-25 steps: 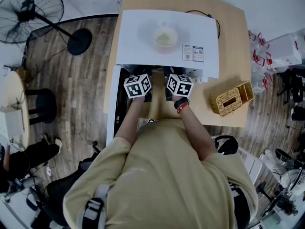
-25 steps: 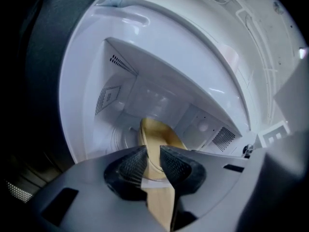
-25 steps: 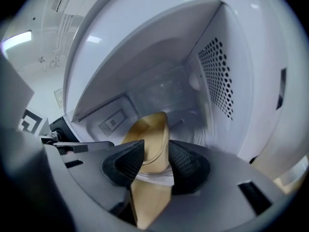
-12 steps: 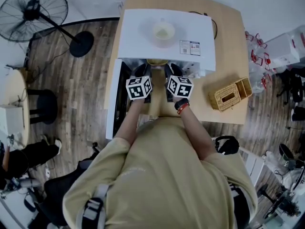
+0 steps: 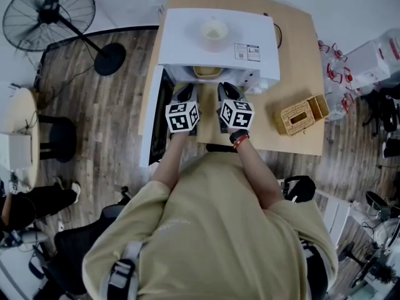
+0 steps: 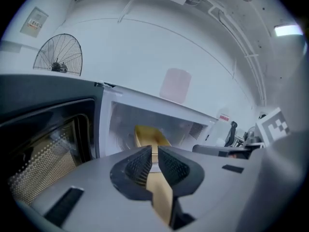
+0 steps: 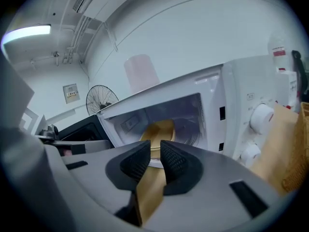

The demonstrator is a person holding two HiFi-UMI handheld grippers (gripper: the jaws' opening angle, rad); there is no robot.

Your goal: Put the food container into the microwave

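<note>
The yellowish food container sits inside the white microwave, just behind its front opening. The microwave door hangs open to the left. The left tongs and the right tongs are side by side just in front of the opening. Each pair is pressed almost together, with only a thin gap, and pinches nothing. A pale cup stands on the microwave. On the wooden bench, a wicker basket lies to the right
</note>
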